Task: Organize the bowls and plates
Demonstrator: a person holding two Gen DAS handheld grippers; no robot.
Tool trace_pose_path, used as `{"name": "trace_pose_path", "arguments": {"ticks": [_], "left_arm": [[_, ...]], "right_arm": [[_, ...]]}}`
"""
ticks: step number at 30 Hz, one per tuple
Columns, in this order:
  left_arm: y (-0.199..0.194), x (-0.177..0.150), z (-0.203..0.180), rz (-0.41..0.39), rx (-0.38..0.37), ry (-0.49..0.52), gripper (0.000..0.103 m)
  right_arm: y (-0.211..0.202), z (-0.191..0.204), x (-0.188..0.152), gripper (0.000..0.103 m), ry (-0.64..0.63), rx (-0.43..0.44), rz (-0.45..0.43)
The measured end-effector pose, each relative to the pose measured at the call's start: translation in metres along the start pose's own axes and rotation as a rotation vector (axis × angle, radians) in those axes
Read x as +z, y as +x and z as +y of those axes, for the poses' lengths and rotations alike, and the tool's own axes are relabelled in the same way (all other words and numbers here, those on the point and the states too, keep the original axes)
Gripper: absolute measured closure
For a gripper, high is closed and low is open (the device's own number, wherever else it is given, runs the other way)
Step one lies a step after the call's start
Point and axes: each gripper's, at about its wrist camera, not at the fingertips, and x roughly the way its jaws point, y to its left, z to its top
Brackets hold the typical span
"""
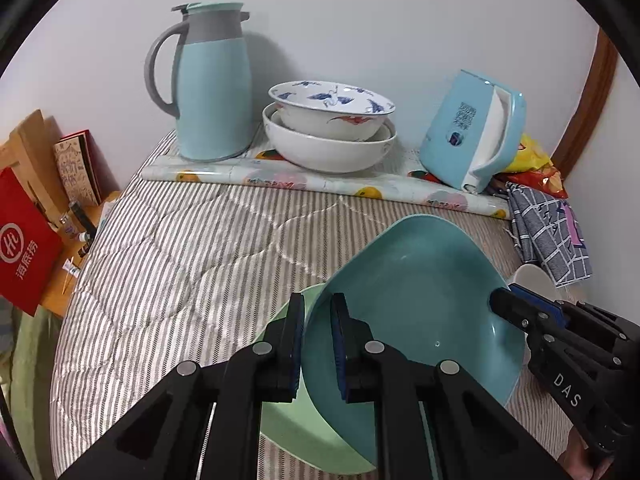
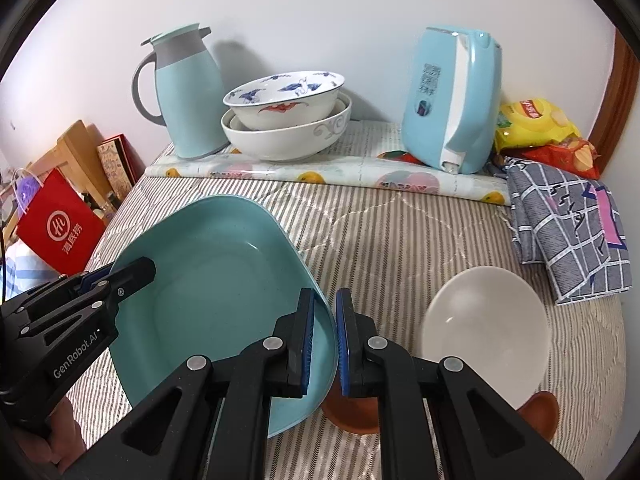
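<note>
I have the teal plate [image 1: 420, 304] pinched from both sides and tilted up off the striped quilt [image 1: 192, 248]: in the left wrist view it fills the lower right of the frame, and in the right wrist view it sits at lower left [image 2: 216, 288]. My left gripper [image 1: 318, 340] has its blue-padded jaws pressed onto the plate's near rim, one finger on each face. My right gripper [image 2: 325, 344] clamps the opposite rim the same way, and I can see it reaching in from the right edge of the left view [image 1: 520, 308]. Under the teal plate, at the bottom centre of the left view, a light green plate [image 1: 296, 432] lies on the quilt. In the right view a white bowl [image 2: 484, 332] rests at lower right, atop a brown dish [image 2: 540, 412] whose edge peeks out below it; I cannot tell what that brown piece is exactly. Further back, in the upper middle of both frames, a crane-patterned bowl [image 1: 332, 108] is nested in a larger white bowl [image 1: 328, 148] on a fruit-print mat [image 1: 320, 182]. A pale blue thermos jug [image 1: 212, 88] stands just left of them, a blue kettle [image 1: 472, 132] well to the right, with snack bags [image 2: 540, 120] and a checked cloth [image 2: 572, 232] beyond it.
</note>
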Motion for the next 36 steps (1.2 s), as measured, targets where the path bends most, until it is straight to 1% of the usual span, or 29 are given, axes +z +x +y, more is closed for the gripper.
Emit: {"name": "trace_pose_path", "arguments": {"ticks": [8,14,23,30,36], "left_arm": [[0.009,-0.007,0.024,0.029,0.035,-0.034,0.09],[0.013,-0.012,0.033,0.045,0.049,-0.044,0.09],[0.03,-0.023,0.039,0.086,0.052,-0.05,0.09],[0.04,-0.027,0.042,0.105,0.052,-0.043,0.09],[0.045,-0.03,0.045,0.113,0.049,-0.049,0.09]], "right_arm": [[0.018,0.021,-0.001,0.092,-0.044,0.024,0.03],[0.028,0.033,-0.005,0.092,-0.066,0.031,0.05],[0.045,0.038,-0.014,0.092,-0.096,0.022,0.087],[0.054,0.046,-0.02,0.092,-0.141,-0.009,0.09],[0.061,0.047,-0.02,0.091,-0.153,-0.016,0.094]]}}
